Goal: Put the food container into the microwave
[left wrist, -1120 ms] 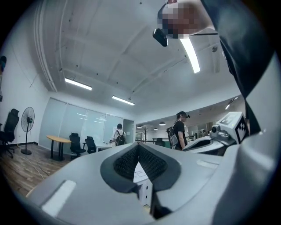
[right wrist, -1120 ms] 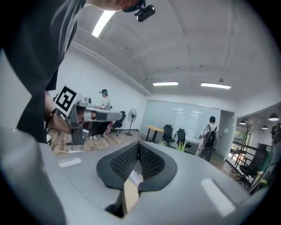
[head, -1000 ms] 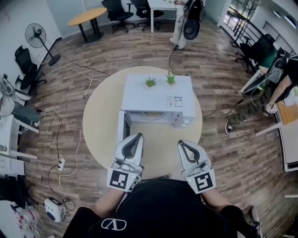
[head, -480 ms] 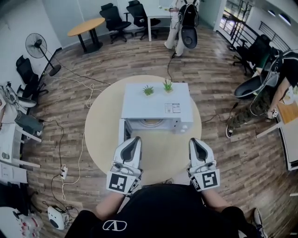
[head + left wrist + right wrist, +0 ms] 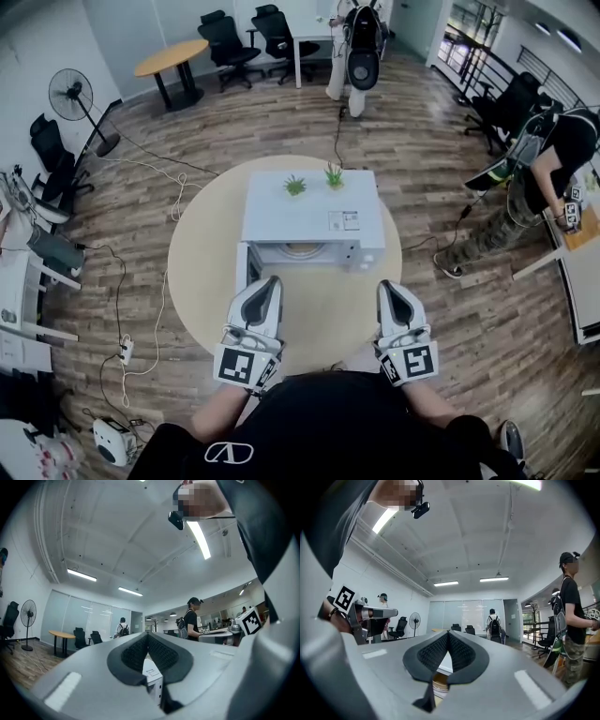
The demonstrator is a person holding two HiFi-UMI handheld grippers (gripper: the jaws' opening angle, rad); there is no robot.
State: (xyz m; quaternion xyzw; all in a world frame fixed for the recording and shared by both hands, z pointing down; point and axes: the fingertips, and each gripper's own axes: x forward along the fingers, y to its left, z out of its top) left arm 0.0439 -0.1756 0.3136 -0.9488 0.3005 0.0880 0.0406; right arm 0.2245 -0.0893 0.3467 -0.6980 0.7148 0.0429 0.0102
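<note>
So, both tools are hanging over the near part of the round worktop [image 5: 202,281], pointing toward the microwave [image 5: 309,211]. The left tool [image 5: 271,281] is sitting with its jaws pressed together at the tips and nothing between them; the left gripper view is showing the two dark pads meeting in a point. The right tool [image 5: 391,287] is squeezed together the same way and is also carrying nothing. It's hanging off to the right, well apart from the left one. Neither tool is touching the microwave.

The microwave is standing in the middle of the worktop with its door [image 5: 245,267] hanging open on the left side. Inside the cavity a tan round thing is showing, and I'm reading that as the food container [image 5: 302,249]. It's peeking out just under the closed jaws in the right gripper view too.

Two little green plants [image 5: 295,186] are sitting on top of the microwave. Farther back a person with a backpack [image 5: 354,42] is standing on the wood floor, and a fan [image 5: 73,94] is standing over on the left.
</note>
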